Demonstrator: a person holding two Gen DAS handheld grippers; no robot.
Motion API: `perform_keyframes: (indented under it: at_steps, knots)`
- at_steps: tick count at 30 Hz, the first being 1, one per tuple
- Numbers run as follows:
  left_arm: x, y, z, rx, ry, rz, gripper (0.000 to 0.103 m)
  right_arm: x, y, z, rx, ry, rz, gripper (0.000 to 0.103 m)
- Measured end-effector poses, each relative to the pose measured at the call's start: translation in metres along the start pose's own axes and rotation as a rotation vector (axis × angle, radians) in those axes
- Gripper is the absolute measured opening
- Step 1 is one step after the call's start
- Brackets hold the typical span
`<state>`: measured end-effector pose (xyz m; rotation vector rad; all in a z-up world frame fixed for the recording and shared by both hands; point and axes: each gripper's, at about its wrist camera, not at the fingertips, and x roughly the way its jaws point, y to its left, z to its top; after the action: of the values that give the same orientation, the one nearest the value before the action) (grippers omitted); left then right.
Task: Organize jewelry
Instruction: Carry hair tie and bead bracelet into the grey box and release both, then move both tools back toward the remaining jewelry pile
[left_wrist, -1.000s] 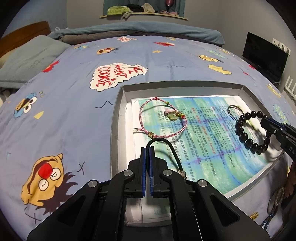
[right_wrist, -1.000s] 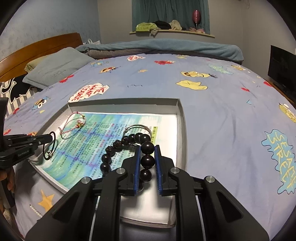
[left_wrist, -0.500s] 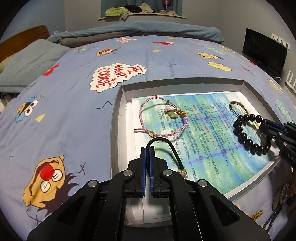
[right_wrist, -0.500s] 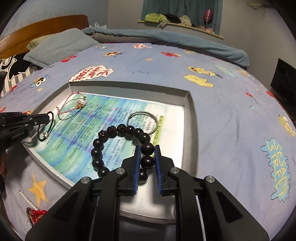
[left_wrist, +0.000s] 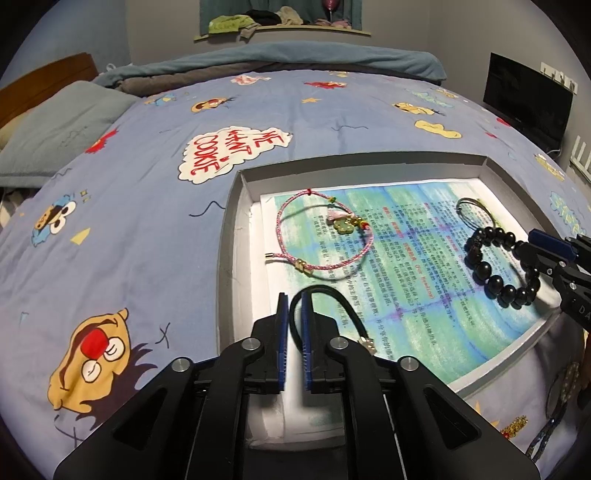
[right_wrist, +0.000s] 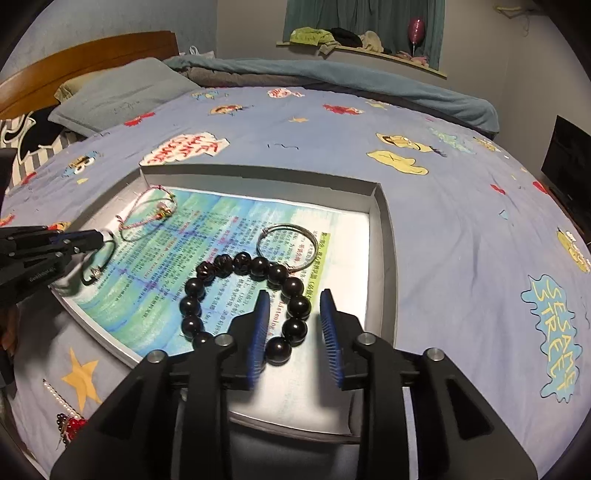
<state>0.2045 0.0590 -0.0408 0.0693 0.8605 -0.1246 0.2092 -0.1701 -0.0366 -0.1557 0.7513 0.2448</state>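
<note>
Left wrist view. I am looking across a bed spread with a blue cartoon-print quilt (left_wrist: 147, 229). On it is lying a shallow grey cardboard box lid (left_wrist: 231, 236), lined with a blue-green printed paper sheet (left_wrist: 413, 266).
- Pink braided cord bracelet with a green charm (left_wrist: 325, 236): lying flat on the paper, far left part of the lid.
- Thin black cord bracelet with a small metal clasp (left_wrist: 332, 299): looping on the paper near the lid's near edge. My left gripper (left_wrist: 294, 325) is standing narrowly parted; its jaws have just been opening, with the cord running between the pads and against the right one. I am judging it light, limp and apt to snag on the ridged pads.

Right wrist view. The same quilt is running back to a wooden headboard (right_wrist: 85, 59).
- Dark round-bead bracelet (right_wrist: 243, 295): resting on the paper in the lid's near right part, just touching a thin silver wire bangle (right_wrist: 288, 243). My right gripper (right_wrist: 295, 325) is standing moderately wide, its jaws having just been opening; three beads are sitting between the pads, pressed by neither. I am judging the beads hard, smooth and fairly heavy, likely to roll; a hold across a single bead should be surest.
- Loose trinkets (right_wrist: 70, 424) are waiting on the quilt outside the lid.
</note>
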Motion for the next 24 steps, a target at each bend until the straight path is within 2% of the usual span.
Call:
perform_keyframes:
  at_steps: [2, 3, 4, 6, 11, 14, 18, 24]
  knots:
    - [-0.003, -0.002, 0.0, 0.001, -0.008, -0.01, 0.02, -0.004, 0.0, 0.0, 0.003, -0.024, 0.008, 0.038]
    - [-0.006, -0.003, 0.0, 0.005, -0.017, -0.011, 0.029, -0.007, -0.001, 0.001, 0.005, -0.042, 0.013, 0.04]
    - [-0.008, -0.004, 0.0, 0.008, -0.028, -0.004, 0.043, -0.011, 0.0, 0.001, 0.004, -0.058, 0.013, 0.041]
    - [-0.015, -0.004, 0.0, 0.005, -0.055, -0.004, 0.049, -0.018, -0.001, 0.002, 0.005, -0.09, 0.012, 0.045]
    - [-0.03, -0.001, 0.003, -0.02, -0.094, 0.003, 0.063, -0.037, -0.005, 0.003, 0.021, -0.18, 0.002, 0.086]
    - [-0.036, -0.001, 0.003, -0.023, -0.108, 0.014, 0.073, -0.045, -0.007, 0.004, 0.029, -0.21, -0.001, 0.097]
    - [-0.047, -0.001, 0.002, -0.028, -0.136, 0.051, 0.084, -0.052, -0.009, 0.003, 0.039, -0.223, -0.008, 0.097]
    - [-0.067, -0.004, -0.001, -0.033, -0.173, 0.059, 0.088, -0.064, -0.013, 0.001, 0.057, -0.226, -0.018, 0.097]
